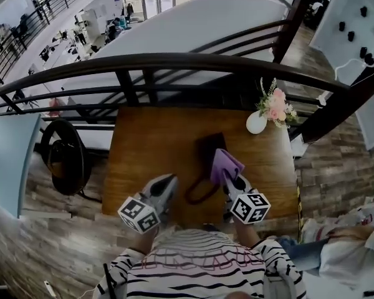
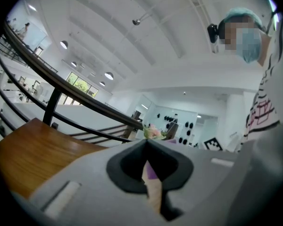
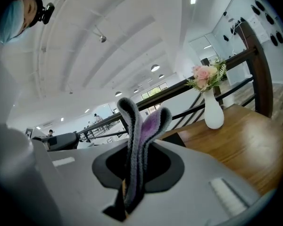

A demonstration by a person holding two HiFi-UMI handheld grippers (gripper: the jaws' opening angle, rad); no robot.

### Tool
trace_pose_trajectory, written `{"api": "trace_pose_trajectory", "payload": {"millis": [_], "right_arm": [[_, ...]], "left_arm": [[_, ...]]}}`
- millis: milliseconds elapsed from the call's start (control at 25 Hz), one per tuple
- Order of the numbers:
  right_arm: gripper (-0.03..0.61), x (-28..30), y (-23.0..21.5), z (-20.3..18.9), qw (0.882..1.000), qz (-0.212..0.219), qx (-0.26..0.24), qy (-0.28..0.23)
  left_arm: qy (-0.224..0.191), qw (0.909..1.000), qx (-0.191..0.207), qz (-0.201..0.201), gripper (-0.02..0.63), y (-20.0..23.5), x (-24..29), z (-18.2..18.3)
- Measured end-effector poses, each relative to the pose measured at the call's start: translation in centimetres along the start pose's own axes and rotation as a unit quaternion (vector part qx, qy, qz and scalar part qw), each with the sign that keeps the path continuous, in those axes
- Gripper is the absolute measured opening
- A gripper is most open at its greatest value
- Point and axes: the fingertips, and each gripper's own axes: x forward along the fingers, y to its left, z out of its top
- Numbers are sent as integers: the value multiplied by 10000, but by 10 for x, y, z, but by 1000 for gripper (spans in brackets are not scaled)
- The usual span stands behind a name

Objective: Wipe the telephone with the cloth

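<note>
Two grippers sit low in the frame above the wooden surface [image 1: 143, 142]. At mid-frame the right gripper [image 1: 228, 175] has its jaws pinching the purple cloth [image 1: 225, 164] at the dark telephone [image 1: 209, 147], perhaps touching it. The left gripper [image 1: 169, 182] has its jaws pressed together, empty.

Place: open mezzanine in a large office-like hall | Edge: curved dark metal railing [image 1: 174, 61] | Below: desks and people on a lower floor [image 1: 68, 48] | Furnishing: brown wooden table [image 1: 149, 148], white vase of pink flowers [image 1: 256, 123] | Floor: grey-brown wood planks [image 1: 336, 161] | Overhead: white vaulted ceiling with round pendant lamps [image 2: 109, 75]
</note>
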Motion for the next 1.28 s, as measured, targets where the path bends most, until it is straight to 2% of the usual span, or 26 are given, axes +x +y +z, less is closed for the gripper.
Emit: {"api": "trace_pose_trajectory", "payload": {"millis": [360,800,1080,1280], "right_arm": [[35,58,-35,-4,9975,323,-323,544],[35,131,-48,-47,9843,740,-631,1476],[35,153,-84,-53,9816,363,-842,1673],[35,150,-119,-44,9810,5,-918,1709]], "left_arm": [[-100,9993,-49,359,-2,12,24,1],[-141,9965,-3,826,-2,12,19,-6],[-204,9939,4,1082,-2,14,9,-8],[-215,9937,-26,1099,-2,13,12,-9]]}}
